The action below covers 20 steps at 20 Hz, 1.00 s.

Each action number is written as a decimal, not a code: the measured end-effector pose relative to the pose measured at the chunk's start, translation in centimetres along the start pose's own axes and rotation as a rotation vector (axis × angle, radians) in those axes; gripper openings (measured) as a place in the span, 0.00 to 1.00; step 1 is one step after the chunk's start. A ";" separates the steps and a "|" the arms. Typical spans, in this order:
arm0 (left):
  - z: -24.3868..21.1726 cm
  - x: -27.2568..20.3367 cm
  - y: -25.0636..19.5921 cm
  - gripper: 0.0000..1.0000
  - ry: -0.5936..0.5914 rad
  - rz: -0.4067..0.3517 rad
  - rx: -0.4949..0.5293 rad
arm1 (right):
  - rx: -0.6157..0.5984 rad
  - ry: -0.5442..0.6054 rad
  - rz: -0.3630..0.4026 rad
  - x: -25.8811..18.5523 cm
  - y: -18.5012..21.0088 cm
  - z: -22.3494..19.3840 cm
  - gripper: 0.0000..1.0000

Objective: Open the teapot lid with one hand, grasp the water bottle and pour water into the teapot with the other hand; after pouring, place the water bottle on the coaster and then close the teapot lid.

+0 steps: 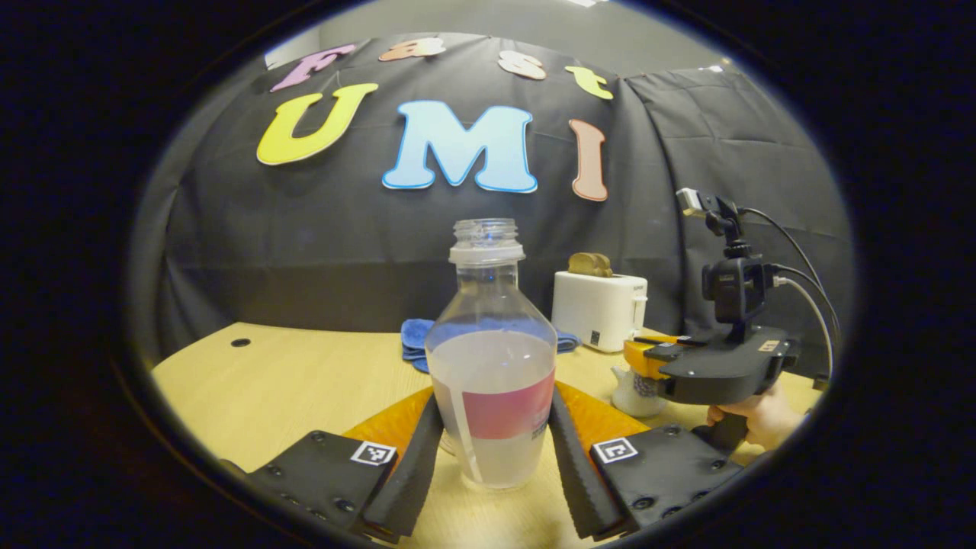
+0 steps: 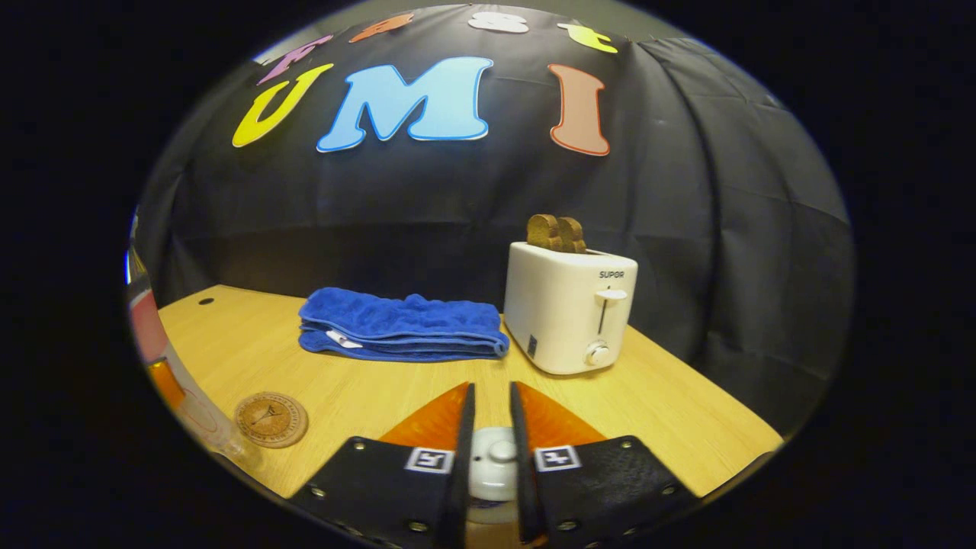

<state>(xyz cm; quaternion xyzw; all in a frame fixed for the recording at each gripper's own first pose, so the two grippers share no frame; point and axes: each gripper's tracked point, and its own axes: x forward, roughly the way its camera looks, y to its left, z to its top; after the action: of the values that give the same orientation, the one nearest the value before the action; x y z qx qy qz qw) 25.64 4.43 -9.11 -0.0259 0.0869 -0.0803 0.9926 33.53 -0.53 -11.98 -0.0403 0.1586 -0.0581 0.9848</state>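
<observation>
Clearly left gripper [image 1: 494,465] fingers clamp water bottle [image 1: 492,358]; right gripper [image 2: 492,427] fingers pinch teapot lid [image 2: 492,461]; coaster [image 2: 271,418] beside.

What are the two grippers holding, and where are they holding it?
The left gripper squeezes the water bottle by its lower body, near the label. The right gripper pinches the knob of the teapot lid.

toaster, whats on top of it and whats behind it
Two brown slices of toast stick up out of the toaster. Behind it hangs the black cloth wall. The slices' lower parts are hidden inside the slots, and the toaster covers the table edge behind it.
</observation>
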 end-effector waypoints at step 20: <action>-0.2 4.5 -1.8 0.84 0.153 -0.019 0.519 | 0.168 -0.027 0.133 -6.9 -4.1 4.7 0.07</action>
<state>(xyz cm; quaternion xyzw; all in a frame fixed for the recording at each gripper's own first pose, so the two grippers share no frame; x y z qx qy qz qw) 29.68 1.92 -9.92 0.2349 0.1381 -0.1109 0.9558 28.10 -3.46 -4.97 0.0524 0.1424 -0.0052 0.9884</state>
